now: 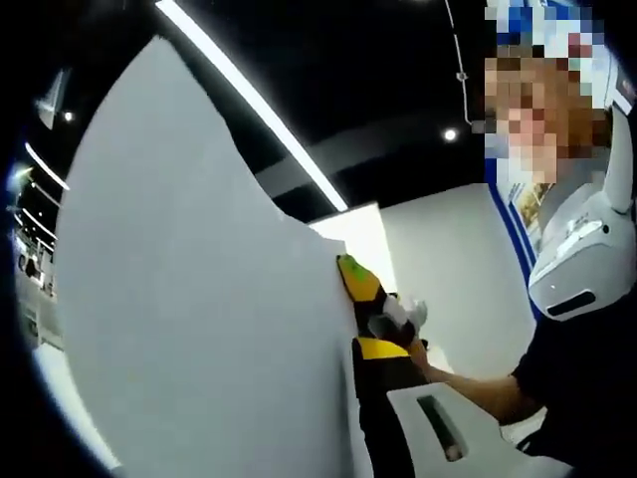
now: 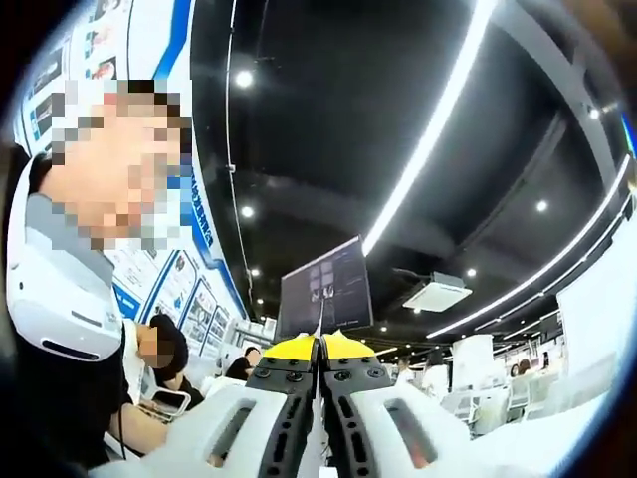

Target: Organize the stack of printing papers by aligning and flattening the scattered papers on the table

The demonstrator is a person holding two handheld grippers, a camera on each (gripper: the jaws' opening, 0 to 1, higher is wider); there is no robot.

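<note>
Paper (image 1: pixel 199 299) stands lifted off the tabletop and tilted up toward the ceiling lights, a broad white sheet or thin stack spreading across the left gripper view. The right gripper (image 1: pixel 363 299), coming in from the right with yellow and black jaws, pinches its edge. In the right gripper view the same gripper (image 2: pixel 320 349) has its jaws pressed together, with a thin white sliver of paper edge (image 2: pixel 319 324) rising between the yellow tips, so it looks clamped on the paper. The left gripper's own jaws are covered by the sheet, so I cannot tell whether it is open or closed.

Judging by the look of it, the paper is light and limp: the upper edge curves and one corner stands free, so it will sag and fan if held at one point alone. It is smooth and likely to slip, and a hard pinch could crease it. Holding it near the edge on two opposite sides seems the safest way to square it.
</note>
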